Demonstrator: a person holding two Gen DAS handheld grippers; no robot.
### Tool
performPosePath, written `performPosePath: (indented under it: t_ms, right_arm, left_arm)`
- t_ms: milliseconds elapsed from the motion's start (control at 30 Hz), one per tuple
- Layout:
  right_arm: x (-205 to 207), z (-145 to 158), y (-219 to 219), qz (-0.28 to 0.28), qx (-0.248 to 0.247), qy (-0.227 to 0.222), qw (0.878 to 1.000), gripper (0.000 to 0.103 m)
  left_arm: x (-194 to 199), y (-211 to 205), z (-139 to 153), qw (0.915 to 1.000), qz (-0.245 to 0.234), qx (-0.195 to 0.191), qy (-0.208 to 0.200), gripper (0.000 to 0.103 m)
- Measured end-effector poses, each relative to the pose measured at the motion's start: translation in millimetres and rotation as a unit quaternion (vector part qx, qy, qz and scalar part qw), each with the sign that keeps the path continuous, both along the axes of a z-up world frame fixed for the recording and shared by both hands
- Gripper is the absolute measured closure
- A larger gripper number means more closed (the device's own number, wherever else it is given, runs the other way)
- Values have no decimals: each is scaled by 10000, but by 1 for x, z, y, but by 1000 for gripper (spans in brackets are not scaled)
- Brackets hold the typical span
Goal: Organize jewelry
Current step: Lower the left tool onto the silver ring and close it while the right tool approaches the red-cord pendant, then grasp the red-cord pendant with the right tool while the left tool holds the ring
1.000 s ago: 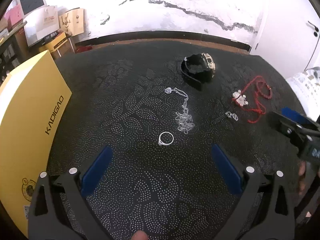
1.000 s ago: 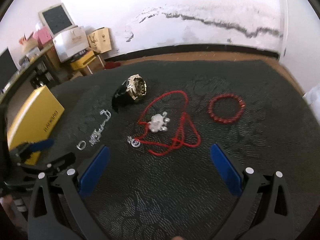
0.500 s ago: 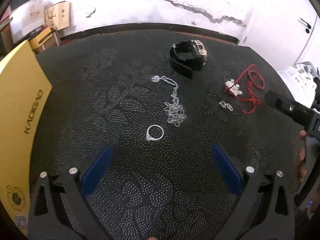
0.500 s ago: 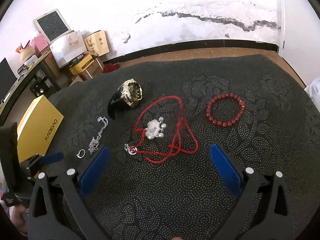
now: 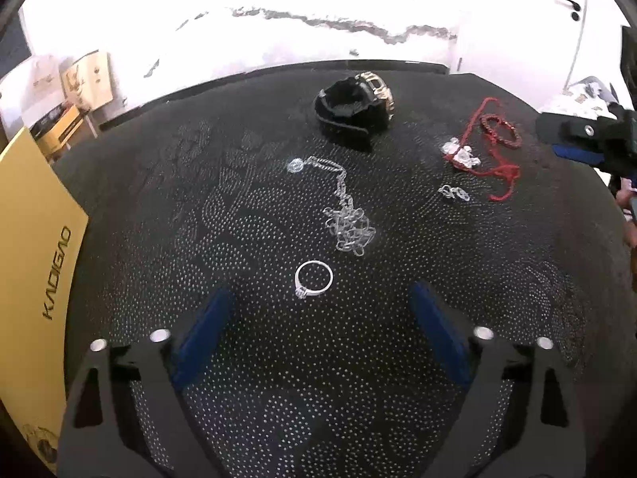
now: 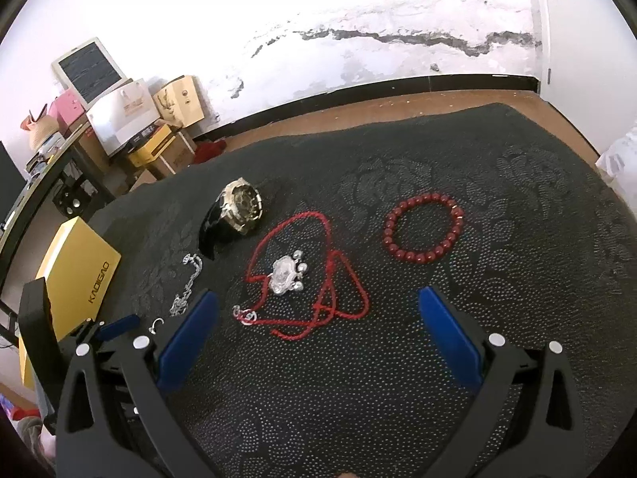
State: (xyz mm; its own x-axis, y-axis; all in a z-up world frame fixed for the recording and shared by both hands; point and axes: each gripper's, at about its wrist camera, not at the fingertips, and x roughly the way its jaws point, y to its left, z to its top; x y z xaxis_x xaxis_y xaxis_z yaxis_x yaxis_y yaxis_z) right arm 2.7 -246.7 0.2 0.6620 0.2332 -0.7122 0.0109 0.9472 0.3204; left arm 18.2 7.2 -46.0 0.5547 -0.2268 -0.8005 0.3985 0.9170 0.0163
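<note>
My left tongs point(image 5: 314, 330) are spread wide and hold nothing. Just above them, in the middle of the left view, lies a silver ring point(image 5: 313, 279) on the dark dotted surface point(image 5: 159, 219). A bit higher is a silver chain point(image 5: 344, 215) in a small heap. At the top sits a black watch point(image 5: 354, 105). To the right is a red cord point(image 5: 497, 167) with a silver charm point(image 5: 460, 155), and a small silver clasp point(image 5: 454, 193) lies just below the charm. A yellow box point(image 5: 36, 247) fills the left edge.

My right tongs point(image 6: 318, 334) are spread wide too, with nothing in them. In the right view, the red cord point(image 6: 318, 279) and the charm point(image 6: 286, 273) lie in the middle, just above the tongs. A red bead bracelet point(image 6: 424, 233) lies to the right of the cord, apart from it. The watch point(image 6: 237, 211) is up and to the left. The chain point(image 6: 185, 286) and the box point(image 6: 79, 267) are on the left side.
</note>
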Motion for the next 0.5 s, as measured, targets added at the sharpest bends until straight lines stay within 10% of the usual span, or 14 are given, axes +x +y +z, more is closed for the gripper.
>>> performPosePath:
  t_ms: [67, 500]
  right_arm:
    - [0, 1, -1, -6, 79, -13, 10000, 5]
    - [0, 1, -2, -1, 78, -22, 10000, 5]
  left_arm:
    - [-1, 0, 3, 9999, -127, -49, -90, 50]
    - [-2, -3, 7, 9993, -324, -28, -177, 85]
